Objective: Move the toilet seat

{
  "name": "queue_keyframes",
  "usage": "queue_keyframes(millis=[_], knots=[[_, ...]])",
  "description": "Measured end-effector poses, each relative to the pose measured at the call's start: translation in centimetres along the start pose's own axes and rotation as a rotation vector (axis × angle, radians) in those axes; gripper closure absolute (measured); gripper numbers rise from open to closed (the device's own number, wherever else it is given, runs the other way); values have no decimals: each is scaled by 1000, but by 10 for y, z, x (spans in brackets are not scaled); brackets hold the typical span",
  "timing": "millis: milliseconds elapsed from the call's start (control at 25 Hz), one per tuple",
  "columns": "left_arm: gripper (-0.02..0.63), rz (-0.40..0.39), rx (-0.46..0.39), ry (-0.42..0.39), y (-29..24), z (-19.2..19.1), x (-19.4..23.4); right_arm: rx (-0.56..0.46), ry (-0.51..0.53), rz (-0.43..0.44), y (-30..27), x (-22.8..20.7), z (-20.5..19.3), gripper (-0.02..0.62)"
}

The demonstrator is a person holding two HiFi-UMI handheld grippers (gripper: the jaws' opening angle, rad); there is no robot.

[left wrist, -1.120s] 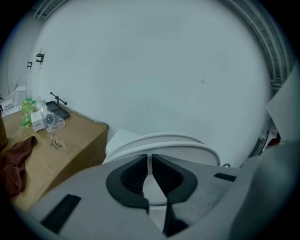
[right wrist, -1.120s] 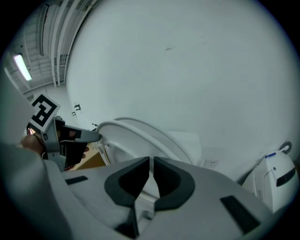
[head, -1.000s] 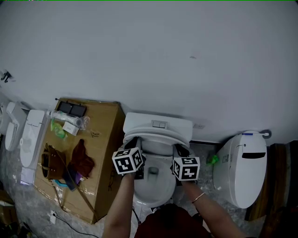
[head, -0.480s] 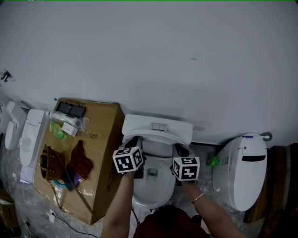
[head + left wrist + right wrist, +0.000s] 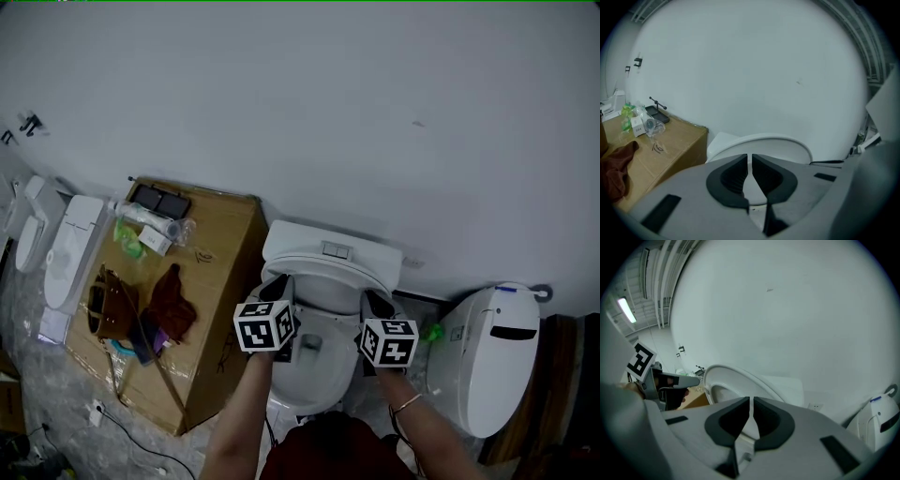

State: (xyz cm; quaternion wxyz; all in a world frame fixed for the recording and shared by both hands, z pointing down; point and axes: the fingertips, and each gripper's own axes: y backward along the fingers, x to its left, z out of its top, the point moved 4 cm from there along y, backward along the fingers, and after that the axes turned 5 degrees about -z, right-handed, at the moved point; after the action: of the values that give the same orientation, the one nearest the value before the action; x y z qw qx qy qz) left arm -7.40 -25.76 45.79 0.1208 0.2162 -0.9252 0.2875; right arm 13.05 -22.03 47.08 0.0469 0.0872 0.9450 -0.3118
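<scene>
White wall [image 5: 300, 112], grey, perhaps stone, floor [image 5: 47, 403], cardboard box [image 5: 220, 281].

Smooth glossy white toilet seat [image 5: 780, 146] held in the jaws, hard plastic by its look, black ribbed rubbery pads [image 5: 732, 179] lining the matt grey plastic jaws, matt brown cardboard box [image 5: 675, 143] left of the jaws, soft rust-brown cloth [image 5: 618, 164] on it, plain matt white wall [image 5: 750, 70] beyond the jaws

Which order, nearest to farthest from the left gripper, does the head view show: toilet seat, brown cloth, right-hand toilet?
1. The toilet seat, left rim held by the left gripper.
2. The brown cloth, on the cardboard box at the left.
3. The right-hand toilet, far off at the right.
</scene>
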Motion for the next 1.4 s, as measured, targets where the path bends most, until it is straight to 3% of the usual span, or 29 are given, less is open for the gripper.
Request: queue_keyframes(millis=[200, 480, 920, 1400], knots=[[563, 27, -29, -30, 32, -8, -3, -21, -8, 27, 17, 12, -5, 558], [566, 59, -63, 1, 77, -24, -7, -22, 20, 62, 43, 35, -17, 558], [566, 127, -135, -73, 160, -48, -24, -101, 71, 222, 99, 84, -30, 571], [568, 230, -221, -68, 246, -67, -31, -154, 73, 347, 154, 119, -34, 578]])
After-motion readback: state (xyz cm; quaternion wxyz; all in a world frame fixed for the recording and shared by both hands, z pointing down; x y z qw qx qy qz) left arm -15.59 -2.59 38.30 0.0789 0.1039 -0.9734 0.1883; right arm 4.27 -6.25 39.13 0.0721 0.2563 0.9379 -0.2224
